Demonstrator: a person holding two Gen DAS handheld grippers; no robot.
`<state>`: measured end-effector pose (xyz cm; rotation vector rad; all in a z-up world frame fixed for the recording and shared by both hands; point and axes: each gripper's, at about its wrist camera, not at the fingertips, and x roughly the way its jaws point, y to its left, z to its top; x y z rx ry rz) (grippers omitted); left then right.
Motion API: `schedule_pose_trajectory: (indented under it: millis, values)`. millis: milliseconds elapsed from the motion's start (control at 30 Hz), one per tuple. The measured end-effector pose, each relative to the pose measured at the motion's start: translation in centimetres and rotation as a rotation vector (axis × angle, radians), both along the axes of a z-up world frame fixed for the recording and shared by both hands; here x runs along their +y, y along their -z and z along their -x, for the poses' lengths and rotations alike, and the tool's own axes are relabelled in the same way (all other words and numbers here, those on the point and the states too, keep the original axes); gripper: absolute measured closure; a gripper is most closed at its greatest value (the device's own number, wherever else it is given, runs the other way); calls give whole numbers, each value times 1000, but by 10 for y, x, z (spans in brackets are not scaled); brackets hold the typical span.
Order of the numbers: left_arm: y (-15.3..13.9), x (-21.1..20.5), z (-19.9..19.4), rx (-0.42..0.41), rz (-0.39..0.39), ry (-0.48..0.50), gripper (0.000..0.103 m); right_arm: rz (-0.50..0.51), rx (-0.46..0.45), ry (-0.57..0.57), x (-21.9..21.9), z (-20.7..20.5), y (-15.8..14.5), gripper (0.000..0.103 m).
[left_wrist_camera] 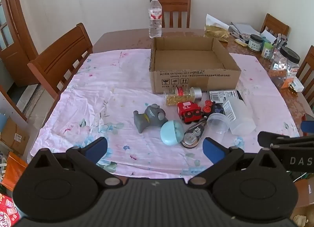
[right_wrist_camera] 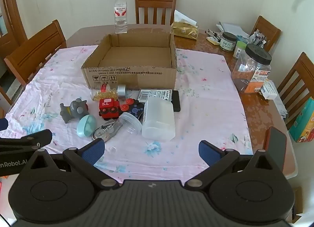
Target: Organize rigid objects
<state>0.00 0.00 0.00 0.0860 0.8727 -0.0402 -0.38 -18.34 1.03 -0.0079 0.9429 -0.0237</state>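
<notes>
On the surface (right_wrist_camera: 259,107), covered with a pink floral cloth (right_wrist_camera: 206,93), stands one open cardboard box (right_wrist_camera: 133,74), its inside bare. In front of its printed wall lies a tight cluster of small rigid things, one of each:

- One clear pill bottle (right_wrist_camera: 107,92) on its side, with yellow capsules and a silver cap, just beside the box wall.
- One red toy train (right_wrist_camera: 109,108), marked "S.L", with black wheels, touching a dark toy piece with red knobs (right_wrist_camera: 131,107).
- One grey toy figure (right_wrist_camera: 73,110) lying to the left of the train.
- One pale blue capsule ball (right_wrist_camera: 86,125) just in front of the figure.
- One correction tape dispenser (right_wrist_camera: 106,132), clear with a gear inside, partly under the ball's edge.
- One small clear round jar (right_wrist_camera: 130,122) on its side.
- One frosted white plastic container (right_wrist_camera: 159,121) lying beside that jar.
- One flat black box with a barcode label (right_wrist_camera: 157,94) behind the container.

Behind the cardboard box stands one upright water bottle (right_wrist_camera: 120,14). Four wooden chairs show around the surface. At the right edge stands one large clear jar with a black lid (right_wrist_camera: 253,70).

The left tool (left_wrist_camera: 155,149) hovers over the near cloth with its blue pads spread wide and nothing between them. The right tool (right_wrist_camera: 151,151) is likewise spread wide and holds nothing, well apart from the cluster.
</notes>
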Motion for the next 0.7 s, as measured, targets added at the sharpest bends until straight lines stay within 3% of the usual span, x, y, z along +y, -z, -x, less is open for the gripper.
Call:
schedule_pose_trajectory:
  millis: [700]
  values:
    - [-4, 3, -1, -6, 35, -8, 1, 4, -15, -3, 0, 0, -5, 0]
